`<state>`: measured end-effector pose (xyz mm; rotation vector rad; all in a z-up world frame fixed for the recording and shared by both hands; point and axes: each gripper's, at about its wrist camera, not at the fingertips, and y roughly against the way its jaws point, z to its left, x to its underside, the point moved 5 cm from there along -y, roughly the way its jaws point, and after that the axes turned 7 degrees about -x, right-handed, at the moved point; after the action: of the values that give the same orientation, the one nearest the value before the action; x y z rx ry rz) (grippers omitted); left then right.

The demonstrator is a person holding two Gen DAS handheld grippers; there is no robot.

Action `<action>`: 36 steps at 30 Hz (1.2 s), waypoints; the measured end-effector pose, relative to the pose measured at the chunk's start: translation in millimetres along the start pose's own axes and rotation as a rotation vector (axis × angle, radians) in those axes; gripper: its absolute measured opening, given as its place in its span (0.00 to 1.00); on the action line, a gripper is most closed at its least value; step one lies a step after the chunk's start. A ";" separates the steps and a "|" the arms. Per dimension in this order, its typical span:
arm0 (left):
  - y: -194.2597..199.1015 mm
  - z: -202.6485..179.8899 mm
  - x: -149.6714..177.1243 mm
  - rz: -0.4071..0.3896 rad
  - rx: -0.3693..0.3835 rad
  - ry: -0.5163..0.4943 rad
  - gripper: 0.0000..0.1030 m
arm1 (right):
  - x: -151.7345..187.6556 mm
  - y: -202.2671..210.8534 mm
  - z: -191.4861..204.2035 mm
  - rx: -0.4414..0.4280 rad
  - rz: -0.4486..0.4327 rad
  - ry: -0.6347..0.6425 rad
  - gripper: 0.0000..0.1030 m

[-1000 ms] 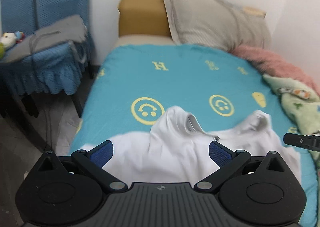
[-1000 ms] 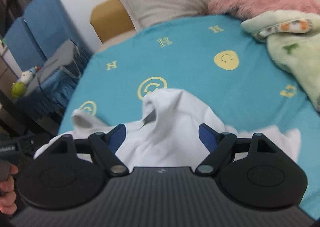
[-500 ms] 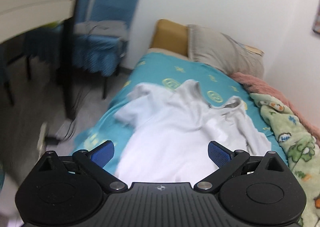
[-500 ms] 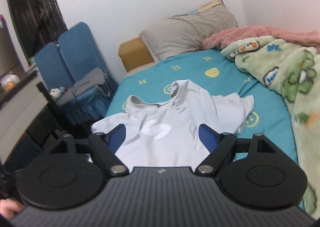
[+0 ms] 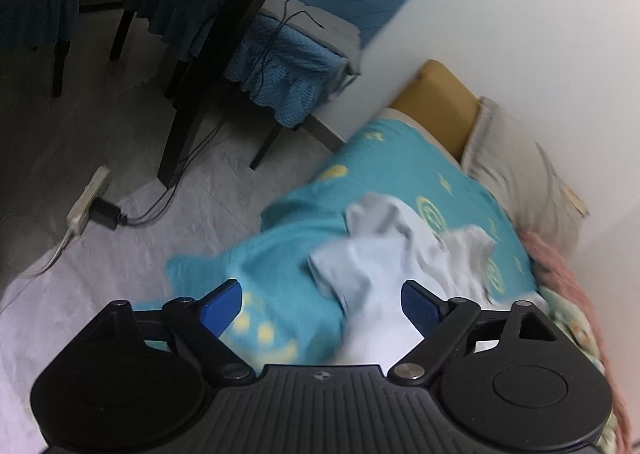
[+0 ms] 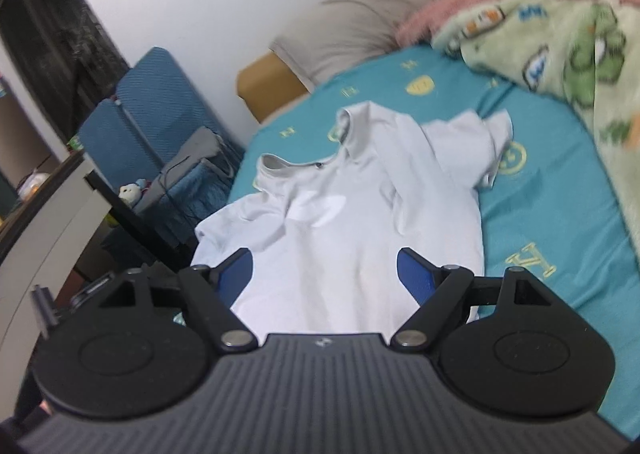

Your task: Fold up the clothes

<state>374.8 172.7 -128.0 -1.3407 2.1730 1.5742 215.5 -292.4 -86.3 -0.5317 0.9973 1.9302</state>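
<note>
A white polo shirt lies spread face up on the teal bed sheet, collar toward the pillows, one sleeve crumpled at the right. It shows blurred in the left wrist view. My right gripper is open and empty, raised above the shirt's lower hem. My left gripper is open and empty, tilted, over the bed's left edge beside the shirt.
A grey pillow and tan headboard stand at the bed's head. A green and pink blanket lies along the right. Blue-covered chairs, a black table leg and a power strip with cables occupy the floor at left.
Both grippers have pulled back and up from the shirt. The left one has swung left and tilted toward the floor and chairs. The shirt lies released on the bed.
</note>
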 end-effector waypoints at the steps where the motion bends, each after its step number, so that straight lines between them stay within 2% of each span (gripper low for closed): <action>1: -11.6 -6.2 -3.0 0.000 0.004 -0.015 0.78 | -0.7 -6.9 -2.9 -0.002 0.003 -0.008 0.79; 5: -58.1 -30.9 -15.0 0.002 0.020 -0.077 0.64 | -1.9 -33.1 -11.7 -0.002 0.014 -0.009 0.79; 12: -139.4 -74.0 -35.8 0.005 0.048 -0.184 0.64 | 3.3 -72.7 -26.6 0.020 0.068 -0.041 0.78; 13: -148.7 -80.4 -36.7 0.011 0.046 -0.210 0.60 | 3.6 -75.4 -28.2 0.026 0.070 -0.049 0.78; 14: -152.9 -87.3 -33.0 0.027 0.033 -0.258 0.51 | 3.7 -76.7 -29.7 0.036 0.069 -0.053 0.78; 16: -159.5 -100.3 -26.7 0.051 0.005 -0.347 0.40 | 3.7 -75.4 -33.0 0.060 0.065 -0.058 0.78; 17: -158.0 -104.0 -26.6 0.041 -0.006 -0.372 0.26 | 3.5 -74.1 -35.0 0.072 0.062 -0.065 0.78; 19: -151.9 -109.3 -30.3 0.022 -0.014 -0.399 0.05 | 3.7 -69.5 -36.9 0.085 0.052 -0.078 0.78; 22: -137.1 -119.8 -46.3 -0.043 -0.061 -0.465 0.04 | 4.4 -64.2 -34.7 0.093 0.038 -0.068 0.78; 23: -130.6 -123.6 -54.9 -0.078 -0.098 -0.495 0.03 | 5.1 -63.4 -33.2 0.094 0.036 -0.061 0.78; 26: -115.1 -132.6 -89.2 -0.203 -0.345 -0.535 0.04 | 7.3 -60.8 -28.6 0.099 0.030 -0.041 0.78; 28: -111.8 -134.2 -104.6 -0.218 -0.452 -0.505 0.07 | 7.6 -63.5 -28.0 0.105 0.034 -0.033 0.78; 30: -107.4 -134.6 -109.6 -0.219 -0.435 -0.484 0.17 | 7.5 -66.2 -28.0 0.114 0.037 -0.024 0.78; 31: -104.2 -133.1 -108.6 -0.223 -0.425 -0.484 0.26 | 7.2 -66.3 -27.9 0.119 0.035 -0.017 0.78; 32: -101.5 -130.5 -106.5 -0.222 -0.416 -0.480 0.48 | 7.0 -66.4 -27.8 0.124 0.033 -0.009 0.78; 33: -99.9 -125.7 -102.0 -0.212 -0.410 -0.466 0.56 | 6.5 -66.0 -28.0 0.125 0.031 -0.007 0.78; 35: -96.5 -113.6 -92.5 -0.179 -0.385 -0.422 0.61 | 5.4 -64.5 -28.6 0.124 0.029 -0.009 0.78; 36: -94.2 -100.7 -86.5 -0.131 -0.339 -0.360 0.62 | 4.8 -63.4 -28.7 0.119 0.028 -0.015 0.78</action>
<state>530.4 134.3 -99.6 -1.1359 1.6310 2.0108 266.3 -294.4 -134.1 -0.4373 1.1075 1.8836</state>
